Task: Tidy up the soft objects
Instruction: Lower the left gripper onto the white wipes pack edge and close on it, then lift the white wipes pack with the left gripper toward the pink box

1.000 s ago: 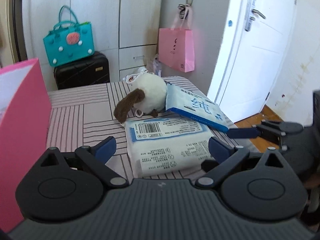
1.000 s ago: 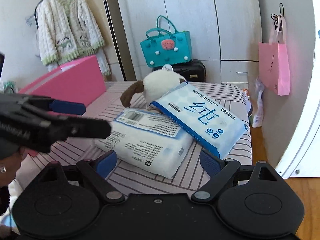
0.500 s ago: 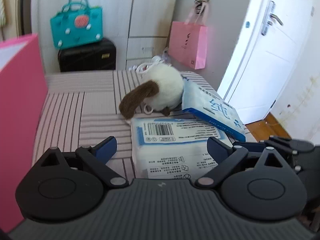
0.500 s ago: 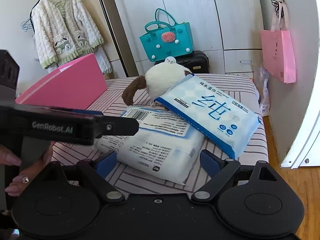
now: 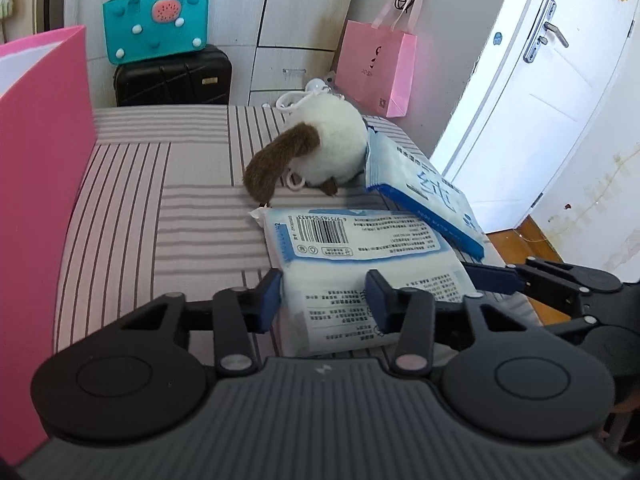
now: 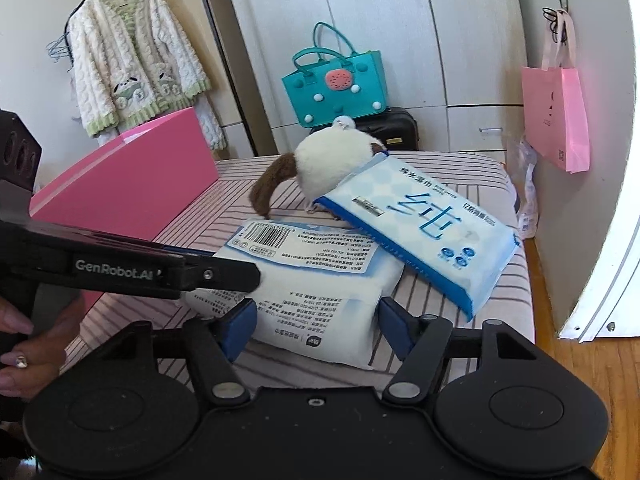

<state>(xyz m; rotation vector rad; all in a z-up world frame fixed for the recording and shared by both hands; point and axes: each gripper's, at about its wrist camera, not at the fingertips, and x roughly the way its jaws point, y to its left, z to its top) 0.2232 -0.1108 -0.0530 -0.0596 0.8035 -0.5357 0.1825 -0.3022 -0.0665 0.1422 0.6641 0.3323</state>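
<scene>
Left gripper (image 5: 324,300): black two-finger tongs with blue pads, held in a person's hand; the jaws have just been closing and now pinch the near left part of the white pack, one pad against its left edge, the other pressing into its top.
Right gripper (image 6: 316,326): matching black tongs with blue pads; the jaws have just been closing around the near end of the same pack, and the pads seem to touch its two sides.
White pack (image 5: 360,264): soft white plastic pack of wipes with a blue-bordered printed label and barcode, lying flat at the near edge of the striped bed.
Striped bed (image 5: 160,208): pink and grey striped fabric surface bearing all the soft things.
Blue pack (image 6: 420,232): pale blue and white soft pack with large blue characters, tilted, its lower end resting on the white pack, its upper end against the plush.
Plush toy (image 5: 320,152): round white fluffy toy with a brown tail, beyond both packs.
Pink box (image 6: 132,184): open bright pink box at the left.
Handling: the white pack looks squashy, fairly light and slick-skinned; it will likely sag, so a grip at two sides suits it.
Risk: lifting it will likely tip the blue pack.
Count: two packs, one plush toy, one pink box, two grippers.
</scene>
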